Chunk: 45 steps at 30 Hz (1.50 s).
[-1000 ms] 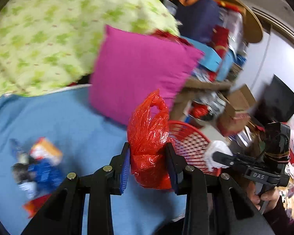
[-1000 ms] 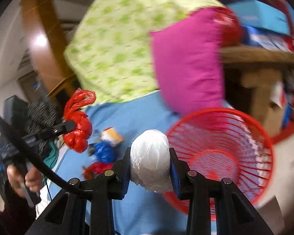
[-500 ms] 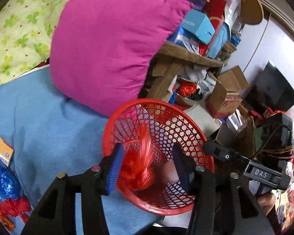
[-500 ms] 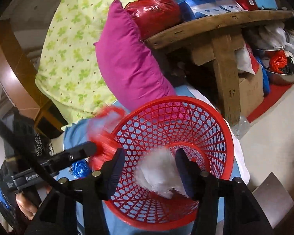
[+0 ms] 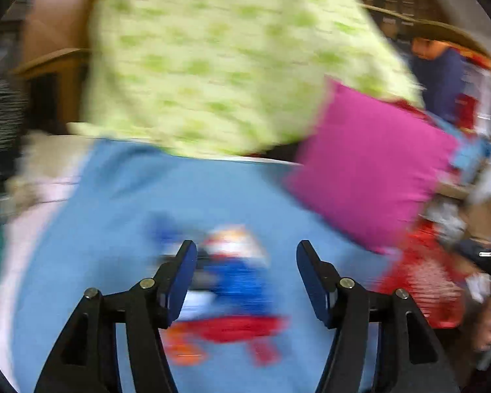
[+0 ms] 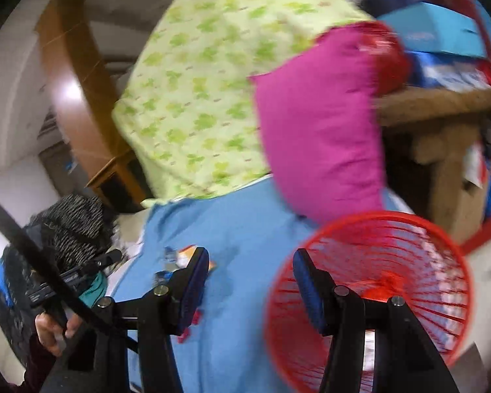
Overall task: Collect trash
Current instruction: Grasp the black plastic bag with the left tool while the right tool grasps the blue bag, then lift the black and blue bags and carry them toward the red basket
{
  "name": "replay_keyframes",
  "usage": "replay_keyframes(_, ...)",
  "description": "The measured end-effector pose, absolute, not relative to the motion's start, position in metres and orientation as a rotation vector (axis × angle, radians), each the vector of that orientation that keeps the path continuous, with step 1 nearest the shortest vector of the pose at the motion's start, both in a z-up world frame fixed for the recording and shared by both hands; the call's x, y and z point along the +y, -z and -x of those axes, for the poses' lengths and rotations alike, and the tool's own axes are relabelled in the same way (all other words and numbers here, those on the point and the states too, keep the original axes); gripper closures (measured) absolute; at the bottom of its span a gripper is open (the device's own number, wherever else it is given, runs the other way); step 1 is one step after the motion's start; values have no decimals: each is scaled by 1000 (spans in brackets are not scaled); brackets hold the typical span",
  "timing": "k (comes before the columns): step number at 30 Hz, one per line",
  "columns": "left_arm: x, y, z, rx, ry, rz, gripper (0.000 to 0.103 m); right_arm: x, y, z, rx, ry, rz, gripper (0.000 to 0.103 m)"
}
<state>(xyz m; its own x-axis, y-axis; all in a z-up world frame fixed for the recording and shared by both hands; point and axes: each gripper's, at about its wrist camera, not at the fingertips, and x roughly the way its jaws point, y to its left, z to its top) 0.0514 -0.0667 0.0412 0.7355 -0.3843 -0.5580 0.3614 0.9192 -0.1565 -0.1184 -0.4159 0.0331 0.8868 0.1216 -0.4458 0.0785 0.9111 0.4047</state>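
1. Mostly, motion blur is smearing the left wrist view, so the trash pile [image 5: 226,281] lying on the blue blanket [image 5: 121,216] is showing only as blue, red, orange and white patches; individual pieces are not readable.
2. The left gripper [image 5: 245,275] is hanging above that pile with its jaws spread wide and nothing between them.
3. The right gripper [image 6: 250,281] is likewise gaping and empty, pointing over the blanket edge with its right finger overlapping the rim of the red basket [image 6: 409,229].
4. The basket is sitting at the blanket's right edge, just below the pink pillow [image 6: 317,124]; something red is lying inside it, partly hidden by the finger and too blurred to identify.
5. In the right wrist view, a few scraps of the pile are peeking out beside and behind the left finger, the rest being covered.
6. A hand [image 6: 54,330] is gripping the other tool's handle at the lower left, cut off by the frame edge.
7. Farther back, a green-patterned quilt [image 5: 232,65] is leaning behind the pillow.
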Motion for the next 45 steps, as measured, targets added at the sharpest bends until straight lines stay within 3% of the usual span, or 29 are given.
replay_keyframes(4, 0, -12, -71, 675, 240, 87, 38, -365, -17, 66, 563, -137, -423, 46)
replay_keyframes(10, 26, 48, -102, 795, 191, 184, 38, -302, 47, -17, 730, -239, -428, 46)
replay_keyframes(22, -6, 108, -184, 896, 342, 328, 38, -268, 124, -106, 861, -290, -453, 45)
replay_keyframes(27, -24, 121, -197, 930, 402, 332, 38, -259, 141, -117, 893, -313, -440, 38)
replay_keyframes(30, -33, 130, -203, 963, 421, 329, 52, -250, 147, -121, 901, -303, -395, 38)
replay_keyframes(33, -36, 132, -203, 957, 433, 328, 63, -248, 150, -121, 909, -312, -392, 52)
replay_keyframes(37, -39, 123, -196, 933, 428, 303, 77, -258, 139, -110, 859, -306, -414, 58)
replay_keyframes(45, -58, 62, -149, 765, 343, 88, 82, -281, 96, -68, 720, -286, -430, 58)
